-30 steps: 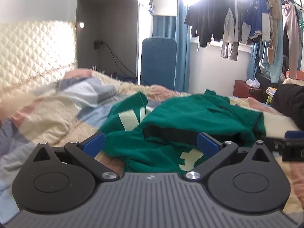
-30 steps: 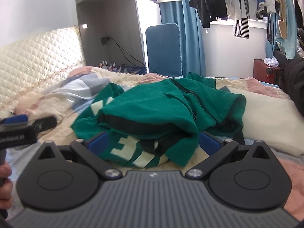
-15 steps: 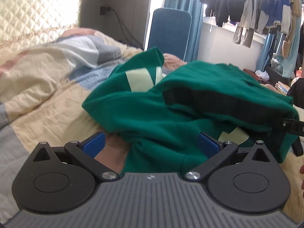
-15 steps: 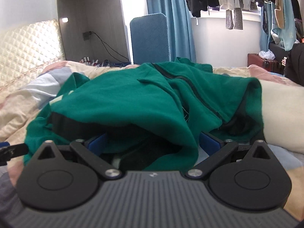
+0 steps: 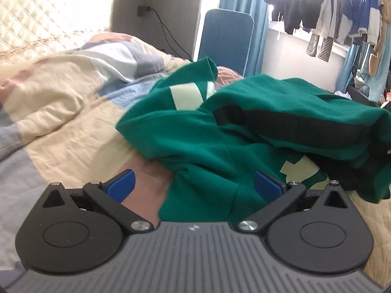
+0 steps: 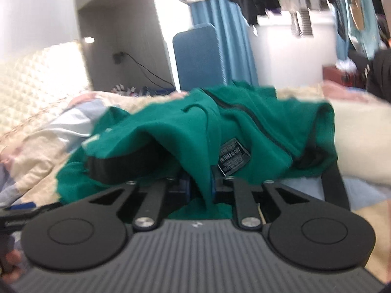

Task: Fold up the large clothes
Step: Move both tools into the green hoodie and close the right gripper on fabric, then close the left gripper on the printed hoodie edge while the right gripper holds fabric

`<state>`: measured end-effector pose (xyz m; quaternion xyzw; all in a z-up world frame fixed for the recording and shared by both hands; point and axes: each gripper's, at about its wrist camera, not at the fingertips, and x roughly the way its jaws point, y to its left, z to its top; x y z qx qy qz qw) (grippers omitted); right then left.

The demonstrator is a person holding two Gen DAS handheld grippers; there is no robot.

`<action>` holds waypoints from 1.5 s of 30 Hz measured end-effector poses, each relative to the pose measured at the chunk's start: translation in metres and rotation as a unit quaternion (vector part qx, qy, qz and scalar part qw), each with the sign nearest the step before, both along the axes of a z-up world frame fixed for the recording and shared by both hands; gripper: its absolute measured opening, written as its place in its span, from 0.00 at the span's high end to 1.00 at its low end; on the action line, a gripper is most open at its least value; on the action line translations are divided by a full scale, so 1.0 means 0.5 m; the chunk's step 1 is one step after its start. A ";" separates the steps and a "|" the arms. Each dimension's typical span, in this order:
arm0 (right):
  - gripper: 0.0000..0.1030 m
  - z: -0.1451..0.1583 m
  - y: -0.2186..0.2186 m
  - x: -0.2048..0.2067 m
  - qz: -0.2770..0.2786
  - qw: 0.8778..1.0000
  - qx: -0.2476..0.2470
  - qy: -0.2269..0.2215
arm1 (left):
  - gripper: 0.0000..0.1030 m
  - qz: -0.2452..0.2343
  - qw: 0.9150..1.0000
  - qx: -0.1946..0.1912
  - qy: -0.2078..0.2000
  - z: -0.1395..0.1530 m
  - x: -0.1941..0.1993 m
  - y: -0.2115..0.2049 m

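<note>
Nearest in the right wrist view, the right gripper (image 6: 200, 183) has just been closing and is now clenched on a hanging fold of the green jacket (image 6: 185, 131), the cloth pinched between its blue pads. In the left wrist view, the left gripper (image 5: 194, 183) stands wide, its blue pads (image 5: 122, 183) well apart; a near edge of the green jacket (image 5: 207, 161) lies between them, but nothing presses on it, so it is released.

Beyond the grippers, the jacket sits in a crumpled heap on the bed (image 5: 73, 146), on a patchwork quilt (image 5: 61, 102). A black-lined hem, pale lettering patches and a zipper show in disorder, and a black label (image 6: 233, 156) faces outward.

Farther off, a blue padded chair (image 5: 226, 39) stands at the bed's far side, with clothes hanging (image 5: 325, 19) at the bright window.

Judging from this, folding has barely begun: only one hold is taken. The jacket is not yet spread flat, and every fold remains.
</note>
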<state>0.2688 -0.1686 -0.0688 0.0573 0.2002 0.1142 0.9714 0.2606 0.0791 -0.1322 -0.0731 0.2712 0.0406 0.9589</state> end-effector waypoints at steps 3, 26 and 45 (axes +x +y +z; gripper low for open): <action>0.86 0.041 0.023 -0.060 0.024 0.999 -0.023 -0.040 | 0.00 0.004 1.000 -0.003 -0.009 0.017 -0.037 0.006; 0.93 0.128 0.053 -0.536 0.279 0.956 -0.086 -0.021 | 0.00 0.018 0.996 -0.013 -0.084 0.148 -0.259 0.027; 0.21 0.147 0.043 -0.337 0.198 0.977 -0.020 0.077 | 0.00 0.026 0.998 -0.054 0.025 0.074 -0.067 0.117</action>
